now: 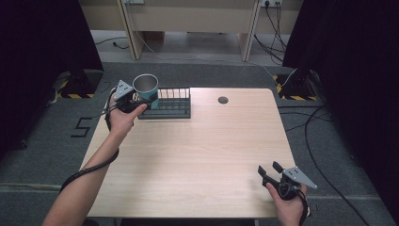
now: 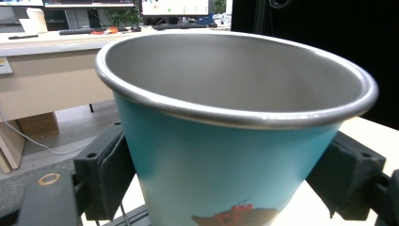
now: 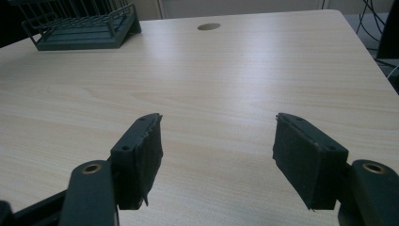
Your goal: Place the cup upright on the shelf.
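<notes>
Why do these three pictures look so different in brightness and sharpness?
High view: dim, dark curtains at both sides, table evenly lit, everything small. Left gripper view: the teal cup sits so close that it looks swollen, its metal rim catching light; the office behind is soft. Right gripper view: pale glare streaks the wood; the rack is slightly soft.

Light wooden table with a round cable port near its far edge; grey carpet floor, marked with a black "5"; black curtains both sides; pale desks beyond; cables trailing at right; monitors on a far desk.
</notes>
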The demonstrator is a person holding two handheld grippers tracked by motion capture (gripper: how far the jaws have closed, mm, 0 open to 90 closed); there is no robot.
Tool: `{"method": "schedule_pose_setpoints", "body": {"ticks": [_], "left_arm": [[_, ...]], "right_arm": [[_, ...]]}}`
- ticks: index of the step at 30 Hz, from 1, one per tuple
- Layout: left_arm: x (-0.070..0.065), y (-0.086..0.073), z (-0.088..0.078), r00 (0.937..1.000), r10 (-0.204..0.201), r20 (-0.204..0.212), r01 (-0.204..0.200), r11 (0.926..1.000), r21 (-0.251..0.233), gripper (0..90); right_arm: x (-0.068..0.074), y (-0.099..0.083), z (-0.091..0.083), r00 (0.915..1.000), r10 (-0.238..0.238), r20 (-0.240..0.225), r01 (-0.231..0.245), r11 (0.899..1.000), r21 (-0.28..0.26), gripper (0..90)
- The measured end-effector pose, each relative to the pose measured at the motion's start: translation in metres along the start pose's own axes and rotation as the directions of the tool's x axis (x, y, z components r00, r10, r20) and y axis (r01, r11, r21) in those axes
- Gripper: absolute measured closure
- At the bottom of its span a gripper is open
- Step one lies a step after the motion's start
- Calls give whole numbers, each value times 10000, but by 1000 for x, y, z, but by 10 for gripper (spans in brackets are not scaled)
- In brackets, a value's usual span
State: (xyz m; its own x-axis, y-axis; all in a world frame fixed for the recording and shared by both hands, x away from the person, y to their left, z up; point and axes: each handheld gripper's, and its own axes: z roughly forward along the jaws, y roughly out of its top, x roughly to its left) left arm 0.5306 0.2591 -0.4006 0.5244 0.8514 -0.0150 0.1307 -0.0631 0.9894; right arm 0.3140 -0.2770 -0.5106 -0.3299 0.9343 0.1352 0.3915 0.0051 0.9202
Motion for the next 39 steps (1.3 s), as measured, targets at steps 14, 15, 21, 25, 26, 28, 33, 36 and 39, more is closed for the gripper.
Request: {"method": "schedule_pose_setpoints", "body": {"ticks": [14,15,21,25,26,28,33,36,39], "left_arm": [[3,5,15,9998,39,-220,-38,10000,37,164],[3,5,16,9997,30,-235,-29,10000,47,164],[3,5,24,9996,-43,-284,45,10000,81,164],[3,5,30,9994,-106,-337,109,9999,88,163],[3,5,32,9994,-110,-340,113,9999,105,164],[3,4,35,9992,-166,-370,171,9998,134,164],[4,1,43,9987,-242,-451,251,9995,197,163],[5,0,47,9979,-321,-560,336,9991,255,163],[5,0,50,9973,-400,-620,414,9989,208,163]], "right_arm": [[-1,0,0,10000,-24,-24,24,10000,-12,336],[-1,0,0,10000,-17,-24,17,10000,-12,336],[-1,0,0,10000,35,-23,-35,10000,9,336],[-1,0,0,10000,43,-22,-43,10000,10,336],[-1,0,0,10000,9,-24,-9,10000,-4,336],[-1,0,0,10000,18,-25,-18,10000,-13,336],[-2,0,0,10000,-9,-22,9,10000,-40,336],[-2,0,0,10000,3,-27,-3,10000,-33,336],[-2,0,0,10000,6,-31,-6,10000,-32,336]]}}
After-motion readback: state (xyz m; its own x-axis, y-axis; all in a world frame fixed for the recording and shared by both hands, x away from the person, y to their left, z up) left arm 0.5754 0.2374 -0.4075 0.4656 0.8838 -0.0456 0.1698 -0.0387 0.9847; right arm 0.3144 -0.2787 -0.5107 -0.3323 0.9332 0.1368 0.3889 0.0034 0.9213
